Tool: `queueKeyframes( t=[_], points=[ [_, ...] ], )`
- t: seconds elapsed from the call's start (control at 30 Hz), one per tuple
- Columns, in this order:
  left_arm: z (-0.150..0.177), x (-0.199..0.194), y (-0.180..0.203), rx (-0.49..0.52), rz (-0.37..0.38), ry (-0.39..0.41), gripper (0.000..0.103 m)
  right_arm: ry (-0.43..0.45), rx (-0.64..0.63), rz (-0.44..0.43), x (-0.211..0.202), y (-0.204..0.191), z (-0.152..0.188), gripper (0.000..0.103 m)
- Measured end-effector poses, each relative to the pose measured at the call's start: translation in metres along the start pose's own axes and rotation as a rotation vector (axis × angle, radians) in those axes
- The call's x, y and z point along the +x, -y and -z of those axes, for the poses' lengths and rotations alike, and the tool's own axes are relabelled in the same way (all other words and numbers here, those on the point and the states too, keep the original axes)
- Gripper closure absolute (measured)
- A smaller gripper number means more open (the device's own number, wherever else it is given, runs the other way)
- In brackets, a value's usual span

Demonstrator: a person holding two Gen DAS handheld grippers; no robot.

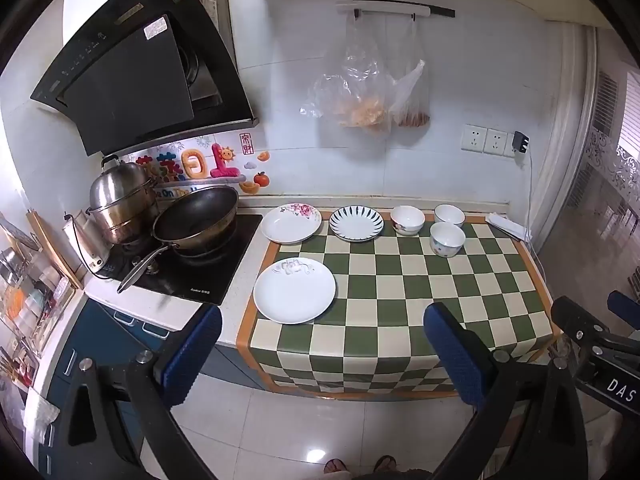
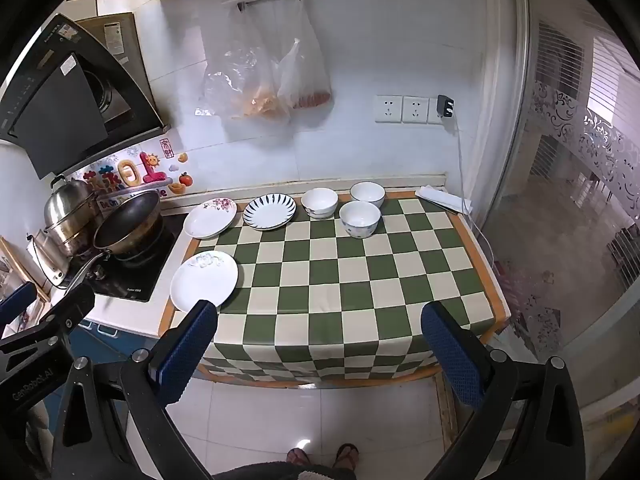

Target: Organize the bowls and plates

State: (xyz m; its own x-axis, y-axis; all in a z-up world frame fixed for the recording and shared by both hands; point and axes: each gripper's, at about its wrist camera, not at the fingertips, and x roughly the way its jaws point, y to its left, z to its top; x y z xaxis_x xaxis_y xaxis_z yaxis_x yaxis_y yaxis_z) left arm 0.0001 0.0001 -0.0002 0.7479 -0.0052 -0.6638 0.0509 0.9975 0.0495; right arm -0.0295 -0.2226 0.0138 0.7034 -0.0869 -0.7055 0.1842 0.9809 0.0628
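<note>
both the left gripper [image 1: 322, 354] and right gripper [image 2: 320, 350] tilt downward, jaws wide, empty.

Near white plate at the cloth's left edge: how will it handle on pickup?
The near white plate looks like glazed ceramic: probably rigid, slippery and chippable. It lies flat and shallow on the checked cloth, so a pad likely struggles to get under the rim. A push may slide it or bunch the cloth.

"DAS" stands in white on the black body of the right hand-held gripper [image 1: 618, 390] at the right edge; "GenRobot.AI" on the left hand-held gripper [image 2: 34, 384] at the left edge; big coloured characters "日上" on the wall sticker [image 1: 200, 164] behind the wok
</note>
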Motion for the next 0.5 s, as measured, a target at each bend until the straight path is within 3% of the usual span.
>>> queueKeyframes(
  t=[0.5],
  points=[
    [-0.0017,0.0016,0.0035,0.01,-0.004,0.006,0.0,-0.007,-0.006,0.009,-0.0003,-0.0022,-0.0012,0.0]
  ],
)
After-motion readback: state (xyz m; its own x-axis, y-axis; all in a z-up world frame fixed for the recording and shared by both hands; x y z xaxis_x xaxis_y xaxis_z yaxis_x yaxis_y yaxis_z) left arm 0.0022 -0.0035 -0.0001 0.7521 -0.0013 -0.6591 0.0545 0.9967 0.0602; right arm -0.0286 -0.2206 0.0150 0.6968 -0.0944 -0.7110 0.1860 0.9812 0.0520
